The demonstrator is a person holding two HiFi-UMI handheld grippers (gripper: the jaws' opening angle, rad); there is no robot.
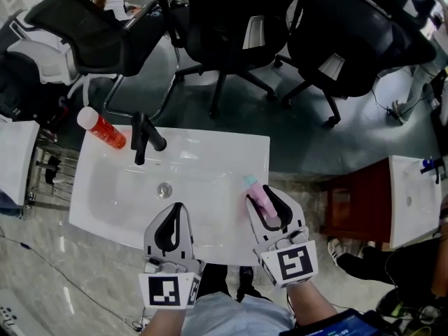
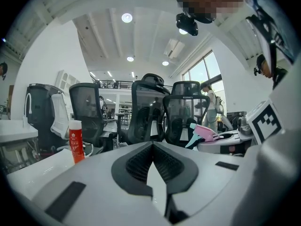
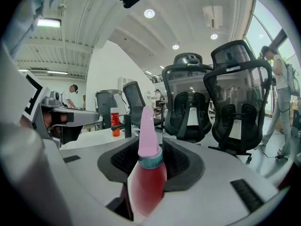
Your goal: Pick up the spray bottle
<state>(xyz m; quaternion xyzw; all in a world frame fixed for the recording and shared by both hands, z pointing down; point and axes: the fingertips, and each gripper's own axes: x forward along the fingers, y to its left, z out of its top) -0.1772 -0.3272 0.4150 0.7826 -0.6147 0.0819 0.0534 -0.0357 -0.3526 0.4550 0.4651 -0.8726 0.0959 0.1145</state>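
Observation:
The spray bottle (image 1: 264,200) is pink, with a teal nozzle that points away from me. My right gripper (image 1: 267,201) is shut on it above the right side of the white sink (image 1: 105,187). In the right gripper view the spray bottle (image 3: 147,173) stands upright between the two black pads, which press on its sides. My left gripper (image 1: 178,210) hovers over the sink's front edge, shut with nothing in it. In the left gripper view the left gripper (image 2: 152,147) shows its pads meeting, and the spray bottle (image 2: 203,133) appears to the right.
A black faucet (image 1: 143,137) stands at the sink's back rim. Next to it on the left lies a red bottle with a white cap (image 1: 103,129). Black office chairs (image 1: 231,26) stand behind the sink. A second white sink (image 1: 413,194) is at the right.

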